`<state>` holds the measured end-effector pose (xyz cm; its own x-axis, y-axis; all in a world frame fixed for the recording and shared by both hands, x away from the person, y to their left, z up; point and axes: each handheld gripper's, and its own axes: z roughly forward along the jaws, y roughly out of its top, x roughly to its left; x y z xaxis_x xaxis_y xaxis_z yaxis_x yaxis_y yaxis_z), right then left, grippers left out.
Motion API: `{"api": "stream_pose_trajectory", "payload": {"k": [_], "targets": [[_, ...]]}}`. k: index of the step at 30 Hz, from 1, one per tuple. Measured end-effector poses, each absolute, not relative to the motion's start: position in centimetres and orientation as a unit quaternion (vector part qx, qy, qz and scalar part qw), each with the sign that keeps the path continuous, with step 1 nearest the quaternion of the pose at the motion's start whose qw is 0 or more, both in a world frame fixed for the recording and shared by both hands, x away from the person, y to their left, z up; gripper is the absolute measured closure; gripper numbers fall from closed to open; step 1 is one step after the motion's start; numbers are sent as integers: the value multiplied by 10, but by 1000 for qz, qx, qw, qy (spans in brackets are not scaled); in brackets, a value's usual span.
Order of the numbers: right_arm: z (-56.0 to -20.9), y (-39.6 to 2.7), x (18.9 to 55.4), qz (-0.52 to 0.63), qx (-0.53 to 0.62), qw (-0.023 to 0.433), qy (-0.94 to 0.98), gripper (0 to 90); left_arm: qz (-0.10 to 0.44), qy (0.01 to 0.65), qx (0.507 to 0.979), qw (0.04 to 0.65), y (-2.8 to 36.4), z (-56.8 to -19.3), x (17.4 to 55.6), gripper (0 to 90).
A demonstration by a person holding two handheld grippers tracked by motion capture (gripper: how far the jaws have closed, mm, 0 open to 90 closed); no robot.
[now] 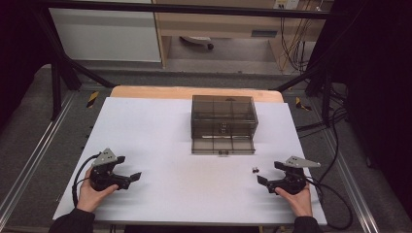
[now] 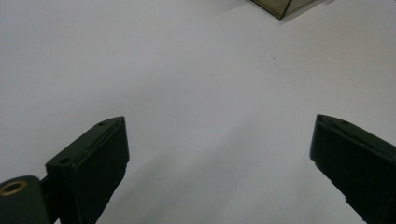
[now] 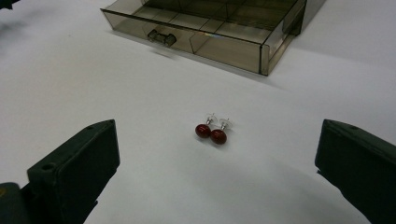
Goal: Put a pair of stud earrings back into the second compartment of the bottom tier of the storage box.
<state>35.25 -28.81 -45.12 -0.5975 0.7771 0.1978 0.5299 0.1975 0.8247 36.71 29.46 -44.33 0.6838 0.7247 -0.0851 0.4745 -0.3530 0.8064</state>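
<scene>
High view: we find the smoked transparent plastic drawer box (image 1: 224, 118) with its bottom drawer (image 1: 223, 145) pulled out, both grippers resting well short of it. Left gripper view: left gripper (image 2: 219, 154) gapes, empty. Right gripper view: right gripper (image 3: 219, 161) gapes; two red ball earrings (image 3: 212, 131) lie just before the drawer, apparently not yet stowed.

White table (image 1: 155, 126) inside a black frame (image 1: 53, 58); beyond, cables (image 1: 291, 43) and perhaps a cabinet (image 1: 104, 34).

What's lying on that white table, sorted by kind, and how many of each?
Red ball earrings: 2
Smoky clear drawer box, bottom drawer pulled out: 1
Hand-held claws: 2, left claw and right claw, both open
Total: 5
</scene>
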Motion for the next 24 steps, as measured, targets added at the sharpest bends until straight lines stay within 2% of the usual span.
{"api": "stream_pose_trajectory", "payload": {"k": [15, 23, 24], "targets": [[-449, -286, 355, 458, 435, 138, 763, 11, 142, 373, 808, 434, 295, -444, 367, 49], [-446, -281, 362, 440, 446, 142, 766, 66, 142, 373, 809, 431, 295, -445, 367, 50], [-446, -280, 364, 434, 446, 147, 769, 95, 142, 373, 809, 432, 295, -445, 367, 50]]}}
